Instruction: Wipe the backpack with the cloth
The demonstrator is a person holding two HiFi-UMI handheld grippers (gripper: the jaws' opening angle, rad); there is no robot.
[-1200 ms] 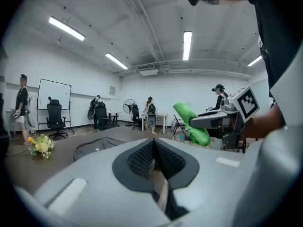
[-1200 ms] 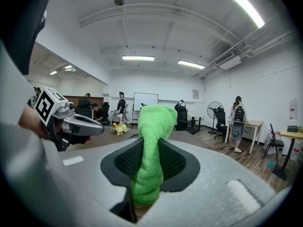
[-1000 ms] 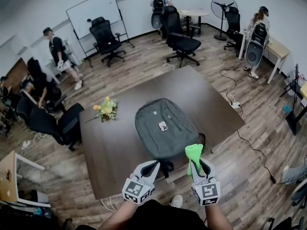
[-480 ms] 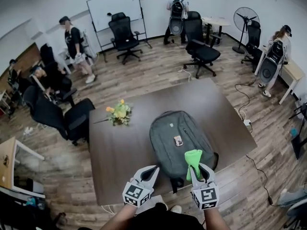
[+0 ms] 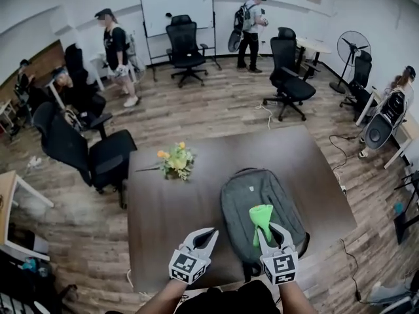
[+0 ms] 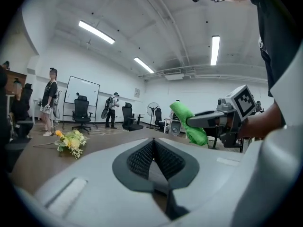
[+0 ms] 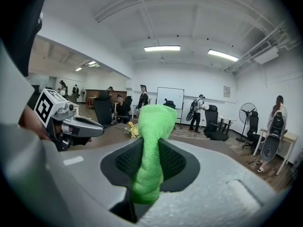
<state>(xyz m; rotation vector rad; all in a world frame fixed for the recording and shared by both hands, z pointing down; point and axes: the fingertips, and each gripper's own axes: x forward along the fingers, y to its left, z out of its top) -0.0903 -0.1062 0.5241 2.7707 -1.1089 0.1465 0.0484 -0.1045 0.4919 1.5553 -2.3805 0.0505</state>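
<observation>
The right gripper [image 5: 270, 231] clamps the cloth [image 7: 154, 136]; the left gripper [image 6: 154, 148] is clenched, empty. Only the head view shows the backpack [image 5: 249, 191].

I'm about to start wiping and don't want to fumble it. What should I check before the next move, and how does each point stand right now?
1. Green fluffy cloth gripped in the right tongs: ok, clamped between the jaws.
2. Left tongs free: ok, shut on nothing.
3. Grey fabric backpack lying flat on the dark brown table: ok.
4. Cloth touching the backpack: not ok, it is held in the air over the near end.
5. Yellow flower bunch out of the wiping path: ok, it lies apart from the backpack.
6. Backpack zips closed: cannot tell.
</observation>
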